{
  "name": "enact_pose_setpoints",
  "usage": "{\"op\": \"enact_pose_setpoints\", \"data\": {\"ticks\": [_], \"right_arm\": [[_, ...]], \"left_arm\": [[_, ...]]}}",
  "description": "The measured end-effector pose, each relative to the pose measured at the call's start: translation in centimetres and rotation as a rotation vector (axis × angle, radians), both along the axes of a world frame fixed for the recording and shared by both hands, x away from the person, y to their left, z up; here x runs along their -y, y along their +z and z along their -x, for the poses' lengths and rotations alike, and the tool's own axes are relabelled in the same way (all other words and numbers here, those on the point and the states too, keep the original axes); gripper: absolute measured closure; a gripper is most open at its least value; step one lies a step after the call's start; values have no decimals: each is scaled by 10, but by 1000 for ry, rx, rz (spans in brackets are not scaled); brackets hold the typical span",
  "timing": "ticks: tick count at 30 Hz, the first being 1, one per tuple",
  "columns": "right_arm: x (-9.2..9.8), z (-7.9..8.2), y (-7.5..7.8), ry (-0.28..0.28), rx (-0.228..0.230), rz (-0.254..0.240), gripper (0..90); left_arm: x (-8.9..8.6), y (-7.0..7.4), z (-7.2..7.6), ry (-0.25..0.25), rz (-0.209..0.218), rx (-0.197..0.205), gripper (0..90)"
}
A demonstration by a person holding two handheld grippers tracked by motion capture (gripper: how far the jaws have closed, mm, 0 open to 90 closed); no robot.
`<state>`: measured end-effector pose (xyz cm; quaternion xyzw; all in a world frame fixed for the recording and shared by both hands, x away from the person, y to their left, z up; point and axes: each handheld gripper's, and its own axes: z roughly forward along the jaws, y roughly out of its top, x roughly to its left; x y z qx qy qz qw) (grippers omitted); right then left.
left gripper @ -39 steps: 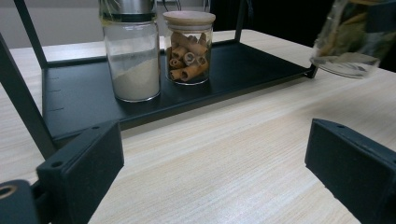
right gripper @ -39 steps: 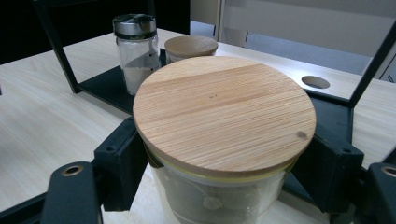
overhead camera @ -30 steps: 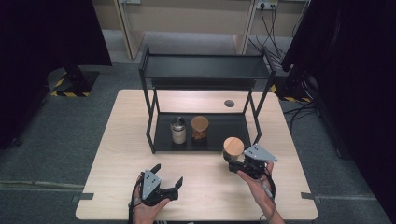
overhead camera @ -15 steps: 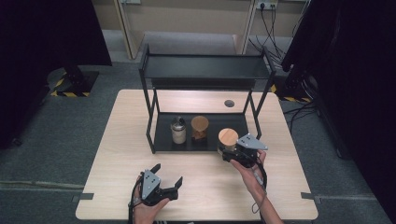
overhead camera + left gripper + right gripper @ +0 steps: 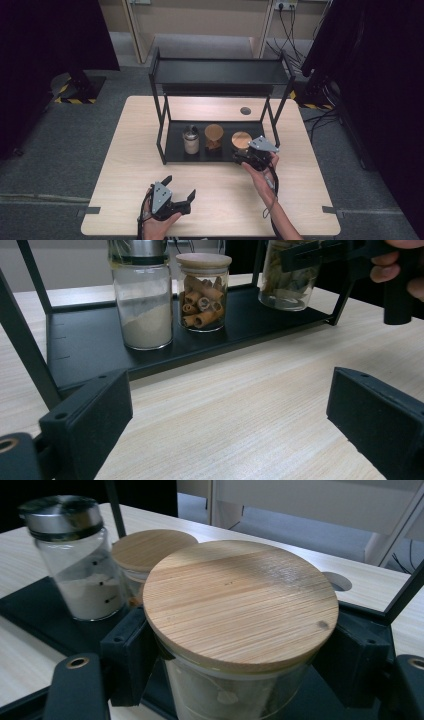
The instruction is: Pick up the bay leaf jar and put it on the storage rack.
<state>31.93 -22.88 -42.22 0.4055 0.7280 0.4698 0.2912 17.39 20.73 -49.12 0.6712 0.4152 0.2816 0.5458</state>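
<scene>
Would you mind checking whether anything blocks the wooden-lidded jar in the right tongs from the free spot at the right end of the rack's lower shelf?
Nothing visible does. The right tongs grip the jar over the lower shelf; the cinnamon jar and powder jar stand to its left.

Right tool clamped at arm's reach (wrist extended); left tool gapes.

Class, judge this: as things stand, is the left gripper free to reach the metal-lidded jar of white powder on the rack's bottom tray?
Probably yes. The left gripper has open, empty jaws, and bare table lies between it and the powder jar at the tray's open front. The rack post stands just left of that path.
</scene>
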Motion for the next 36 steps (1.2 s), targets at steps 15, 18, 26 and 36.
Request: {"op": "enact_pose_setpoints", "data": {"ticks": [15, 18, 26, 36], "right_arm": [[-12, -25, -7, -60, -30, 25, 255], [-14, -31, -7, -65, -38, 24, 255], [-18, -38, -9, -75, -48, 22, 254], [-23, -44, -12, -77, -53, 26, 254]], "left_arm": [[0, 0, 0, -3, -1, 0, 36], [0, 0, 0, -1, 0, 1, 36], [0, 0, 0, -2, 2, 1, 36], [0, 0, 0, -2, 5, 1, 36]]}}
